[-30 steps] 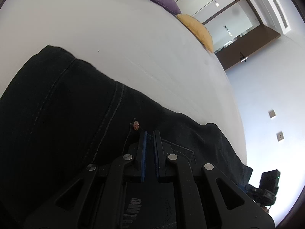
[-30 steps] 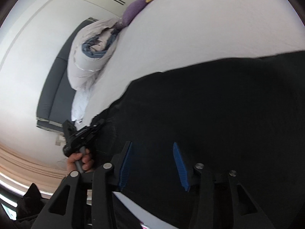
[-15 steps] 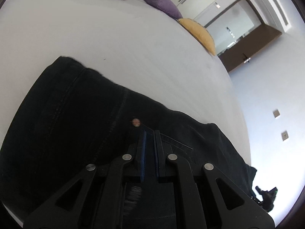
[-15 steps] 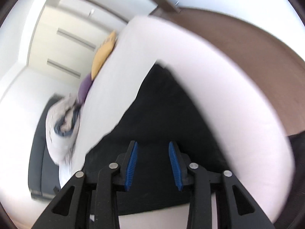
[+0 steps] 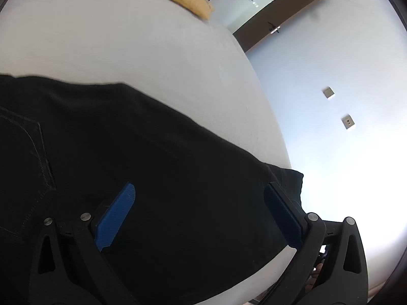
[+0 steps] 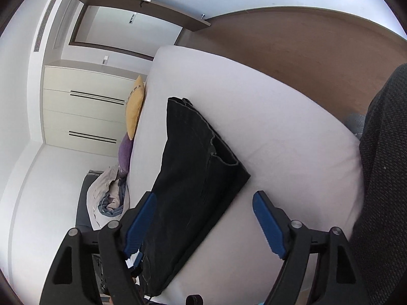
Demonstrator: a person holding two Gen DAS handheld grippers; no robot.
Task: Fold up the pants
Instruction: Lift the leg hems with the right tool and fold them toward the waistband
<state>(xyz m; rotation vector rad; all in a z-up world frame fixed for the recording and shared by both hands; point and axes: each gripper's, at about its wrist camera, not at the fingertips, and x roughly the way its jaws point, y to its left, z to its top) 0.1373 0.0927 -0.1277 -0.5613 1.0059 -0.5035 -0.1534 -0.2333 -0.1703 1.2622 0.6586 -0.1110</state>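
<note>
White bedding covers the bed (image 6: 279, 132), on which I see the black pants (image 6: 193, 178) lying folded lengthwise, flat, running from near the front edge toward the pillows. At the far end sit a yellow pillow (image 6: 133, 106) and a purple pillow (image 6: 124, 152), with a crumpled duvet (image 6: 109, 193) beyond them and pale wardrobe doors (image 6: 84, 106) behind. My left gripper (image 5: 201, 213) hangs just above the dark denim with its blue pads (image 5: 114, 216) spread wide and nothing between them; half a second ago these pads were clenched together near a rivet on the pants. My right gripper (image 6: 203, 223) also stands released, wider than before, and has drawn back from the cloth, so that the whole folded garment now shows where earlier only its near part did.
</note>
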